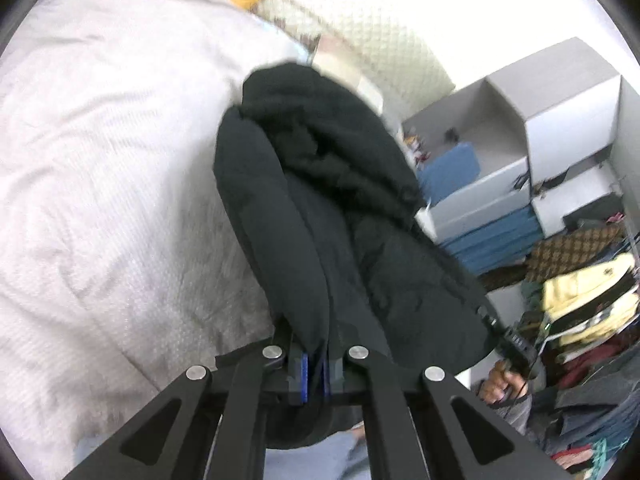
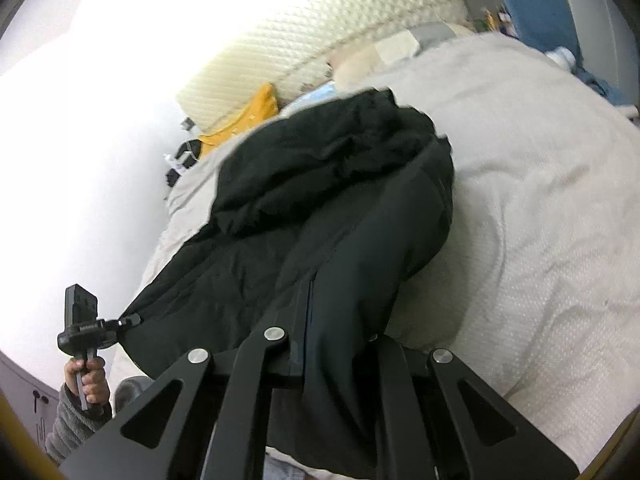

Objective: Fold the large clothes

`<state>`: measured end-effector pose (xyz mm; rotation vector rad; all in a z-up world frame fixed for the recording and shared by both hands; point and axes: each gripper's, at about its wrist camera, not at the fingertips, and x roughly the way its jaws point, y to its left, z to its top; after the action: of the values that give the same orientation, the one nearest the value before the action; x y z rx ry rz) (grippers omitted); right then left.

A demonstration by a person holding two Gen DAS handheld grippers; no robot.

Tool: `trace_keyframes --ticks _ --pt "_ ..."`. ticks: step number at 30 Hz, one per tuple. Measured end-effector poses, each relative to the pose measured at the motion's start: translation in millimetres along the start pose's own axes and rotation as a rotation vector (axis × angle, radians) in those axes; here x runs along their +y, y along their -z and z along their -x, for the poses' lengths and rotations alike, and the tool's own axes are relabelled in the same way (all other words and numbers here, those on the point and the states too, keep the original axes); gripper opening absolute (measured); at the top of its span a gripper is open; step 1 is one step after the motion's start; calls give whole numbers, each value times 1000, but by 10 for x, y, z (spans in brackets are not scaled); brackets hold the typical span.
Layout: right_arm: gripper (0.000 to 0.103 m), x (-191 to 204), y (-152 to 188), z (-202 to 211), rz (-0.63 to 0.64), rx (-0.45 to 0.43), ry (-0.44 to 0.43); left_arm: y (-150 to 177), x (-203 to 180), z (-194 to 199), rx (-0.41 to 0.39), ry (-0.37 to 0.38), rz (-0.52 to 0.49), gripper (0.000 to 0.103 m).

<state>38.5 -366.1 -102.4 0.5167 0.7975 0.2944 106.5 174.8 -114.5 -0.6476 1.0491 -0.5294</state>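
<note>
Gripping the bulky, soft black jacket (image 1: 320, 208) at its hem, both the left gripper (image 1: 316, 364) and right gripper (image 2: 316, 344) are clamping padded fabric that is likely sagging heavily

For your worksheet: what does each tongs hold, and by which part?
Both tongs, left and right, grip the black jacket at its near edge.

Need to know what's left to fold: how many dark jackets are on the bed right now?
1. A black hooded jacket lies on the grey bedspread, both tongs clamped on its near edge. Others may be hidden.

Grey shelving (image 1: 568, 120) beside quilted cream headboard (image 2: 320, 36)
</note>
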Motion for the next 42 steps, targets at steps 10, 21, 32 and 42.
trace_keyframes --ticks 10,21,32,42 --pt "7 219 185 1058 62 -20 -29 181 -289 1152 -111 99 -61 3" --pt "7 595 484 2004 89 -62 -42 666 -729 1980 -92 97 -150 4" --pt "7 460 33 1847 5 -83 -40 195 -870 1759 -86 50 -188 4" --pt "7 -20 -863 813 -125 -60 36 -784 -949 975 -69 -92 -189 4"
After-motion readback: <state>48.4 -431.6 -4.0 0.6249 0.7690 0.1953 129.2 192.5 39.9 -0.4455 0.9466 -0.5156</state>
